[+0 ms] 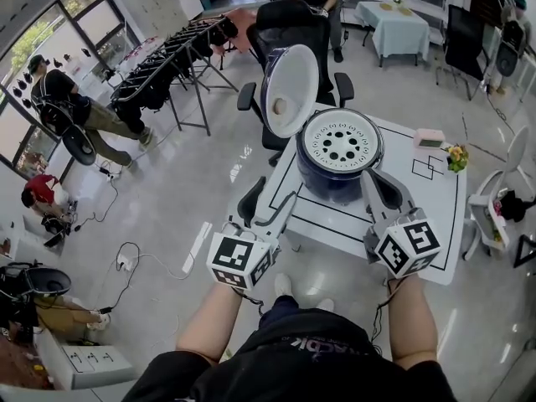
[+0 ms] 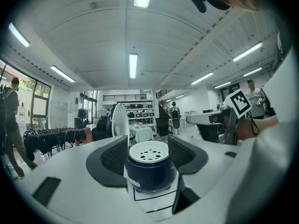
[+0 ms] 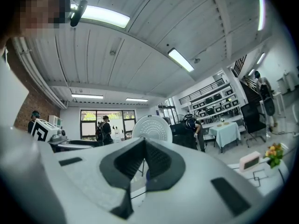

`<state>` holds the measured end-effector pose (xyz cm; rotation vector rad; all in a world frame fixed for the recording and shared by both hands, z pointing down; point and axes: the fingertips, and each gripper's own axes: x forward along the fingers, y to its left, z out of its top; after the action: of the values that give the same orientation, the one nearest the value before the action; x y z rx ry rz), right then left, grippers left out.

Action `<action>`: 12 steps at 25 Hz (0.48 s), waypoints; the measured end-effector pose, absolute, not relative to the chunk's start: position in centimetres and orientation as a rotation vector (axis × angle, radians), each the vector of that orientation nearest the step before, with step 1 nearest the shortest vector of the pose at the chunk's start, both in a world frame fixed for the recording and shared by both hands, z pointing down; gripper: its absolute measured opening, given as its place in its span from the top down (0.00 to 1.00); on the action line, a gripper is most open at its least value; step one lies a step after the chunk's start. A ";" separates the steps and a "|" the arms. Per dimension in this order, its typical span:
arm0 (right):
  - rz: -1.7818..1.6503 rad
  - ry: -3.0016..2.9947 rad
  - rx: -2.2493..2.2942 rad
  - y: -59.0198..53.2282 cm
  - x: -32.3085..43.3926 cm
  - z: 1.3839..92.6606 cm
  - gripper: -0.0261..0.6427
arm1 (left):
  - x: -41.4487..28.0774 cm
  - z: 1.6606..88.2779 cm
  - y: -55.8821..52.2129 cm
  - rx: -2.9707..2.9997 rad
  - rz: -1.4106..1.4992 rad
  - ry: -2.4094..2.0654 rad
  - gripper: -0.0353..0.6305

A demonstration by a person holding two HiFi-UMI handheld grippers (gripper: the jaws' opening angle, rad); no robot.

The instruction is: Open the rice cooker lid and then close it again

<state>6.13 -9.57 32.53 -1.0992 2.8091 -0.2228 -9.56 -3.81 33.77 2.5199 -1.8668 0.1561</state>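
Observation:
A dark blue rice cooker [image 1: 339,178] stands on the white table [image 1: 435,224], its perforated white inner plate showing. Its round white lid [image 1: 289,90] is swung up and open at the back left. My left gripper [image 1: 270,206] is open at the table's front-left edge, short of the cooker, nothing between its fingers. In the left gripper view the cooker [image 2: 150,169] sits framed by the spread jaws, apart from them, with the lid [image 2: 119,120] upright behind. My right gripper [image 1: 378,184] is shut and empty beside the cooker's right front. The right gripper view shows the closed gripper [image 3: 144,148] and the lid [image 3: 152,127] beyond.
A pink box [image 1: 429,137] and a small bunch of flowers [image 1: 456,157] sit at the table's far right. A black office chair [image 1: 293,23] stands behind the table, a white chair [image 1: 502,199] to its right. A clothes rack [image 1: 167,65] and people stand off left.

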 end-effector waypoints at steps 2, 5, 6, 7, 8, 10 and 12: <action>-0.228 2.810 -1.090 -9.4 6.1 32.6 0.96 | -9.7 33.7 -3.6 2.513 0.158 -1.878 0.55; -0.232 2.813 -1.085 -9.3 6.2 32.8 0.96 | -9.8 33.8 -3.6 2.505 0.160 -1.886 0.55; -0.235 2.812 -1.085 -9.3 6.2 32.8 0.96 | -9.7 33.9 -3.6 2.503 0.160 -1.886 0.55; -0.239 2.811 -1.083 -9.2 6.3 32.9 0.96 | -9.7 33.9 -3.5 2.502 0.160 -1.886 0.55; -0.240 2.811 -1.082 -9.1 6.3 32.9 0.96 | -9.7 33.8 -3.4 2.501 0.160 -1.887 0.55; -0.238 2.805 -1.082 -8.8 6.4 32.7 0.96 | -9.7 33.7 -3.2 2.502 0.160 -1.889 0.55; -0.238 2.796 -1.083 -8.7 6.5 32.5 0.96 | -9.8 33.5 -3.2 2.500 0.153 -1.892 0.55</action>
<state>6.52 -8.66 32.46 -1.0828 2.7960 -0.2375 -9.84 -3.17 33.46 2.5000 -1.8918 0.1527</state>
